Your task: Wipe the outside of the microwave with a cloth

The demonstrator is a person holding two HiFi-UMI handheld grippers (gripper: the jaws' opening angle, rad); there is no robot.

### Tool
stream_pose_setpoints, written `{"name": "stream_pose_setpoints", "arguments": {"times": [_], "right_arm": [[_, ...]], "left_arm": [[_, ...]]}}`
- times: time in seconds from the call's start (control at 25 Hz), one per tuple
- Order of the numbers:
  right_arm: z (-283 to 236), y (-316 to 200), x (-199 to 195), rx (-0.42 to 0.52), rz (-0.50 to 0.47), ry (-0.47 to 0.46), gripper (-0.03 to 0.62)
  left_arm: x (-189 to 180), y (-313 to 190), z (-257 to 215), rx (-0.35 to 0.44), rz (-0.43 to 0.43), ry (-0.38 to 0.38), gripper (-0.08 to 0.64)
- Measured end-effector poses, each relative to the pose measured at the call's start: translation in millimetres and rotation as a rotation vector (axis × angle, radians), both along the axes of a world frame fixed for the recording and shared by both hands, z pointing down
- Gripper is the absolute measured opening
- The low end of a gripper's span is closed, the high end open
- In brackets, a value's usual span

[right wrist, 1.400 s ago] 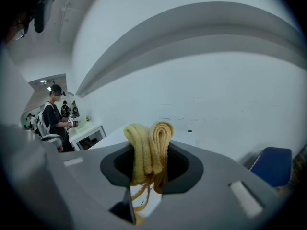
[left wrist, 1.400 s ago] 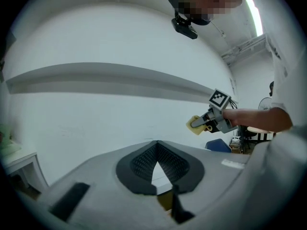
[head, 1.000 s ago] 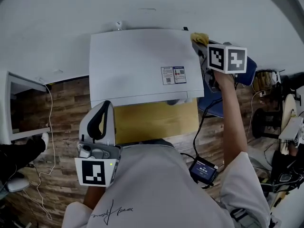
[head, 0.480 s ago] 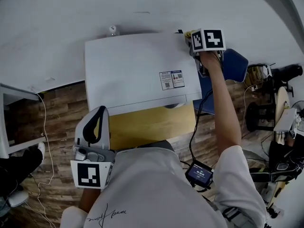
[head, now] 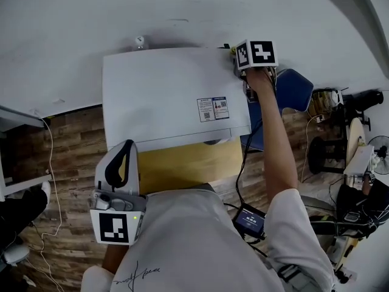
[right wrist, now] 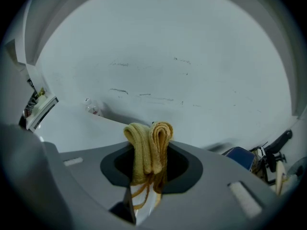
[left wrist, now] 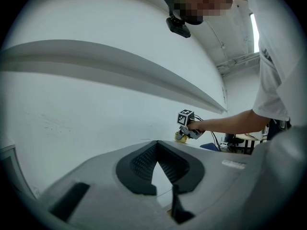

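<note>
Yellow looped cloth (right wrist: 143, 150) is folded over and clamped in the right claw (right wrist: 150, 164), whose jaws press in on it from both sides. Loose threads hang below the fold. In the head view that claw (head: 238, 58) sits at the upper centre-right of the frame, at the far right corner of the white microwave (head: 170, 93). Only a sliver of the cloth shows there. It seems to rest on the top panel, though the contact is too small to confirm. A printed label (head: 213, 109) lies on the microwave's top, toward its right edge.

The left claw (head: 124, 156) hangs at the lower left of the frame, in front of the microwave and apart from it, beside the person's white shirt (head: 194, 242). Its own view shows the jaw tips together with nothing between them. A blue chair (head: 293, 90) stands just right of the microwave, over the wood-patterned floor (head: 67, 145).
</note>
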State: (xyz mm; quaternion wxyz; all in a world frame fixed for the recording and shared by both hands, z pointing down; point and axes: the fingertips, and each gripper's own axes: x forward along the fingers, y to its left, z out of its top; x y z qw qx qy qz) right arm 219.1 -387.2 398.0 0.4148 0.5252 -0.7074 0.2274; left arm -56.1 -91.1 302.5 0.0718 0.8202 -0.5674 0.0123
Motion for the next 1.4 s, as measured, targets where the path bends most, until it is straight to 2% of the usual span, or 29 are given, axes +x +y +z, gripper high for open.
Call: {"name": "stream_pose_setpoints", "arguments": {"times": [0.16,0.36,0.48,0.64,1.28,1.4], "right_arm": [[1.8,-0.8,-9.4,-0.006,-0.021,-0.001,0.117],[-0.2,1.3,-22.8,-0.014,-0.037,0.001,0.117],[-1.3,4.0,-33.5,-0.017,-0.05,-0.002,0.118],[0.7,7.7,-48.9,-0.006,-0.076,0.039,0.118],[2.0,19.3,-118.7,-0.029,-0.166,0.022,0.118],[1.7,21.8,-133.1,-0.029,-0.188,0.018,0.118]], "left_arm": [[16.8,-4.0,-7.6,0.011,0.026,0.034,-0.006],[30.1,1.0,-11.5,0.018,0.079,0.015,-0.006],[26.4,6.9,-7.8,0.006,0.087,0.003,-0.006],[18.4,13.5,-2.8,-0.01,0.085,-0.001,-0.006],[-14.4,26.3,-0.7,-0.024,0.057,0.033,-0.006],[-6.5,32.5,1.1,-0.025,0.087,0.039,-0.006]]}}
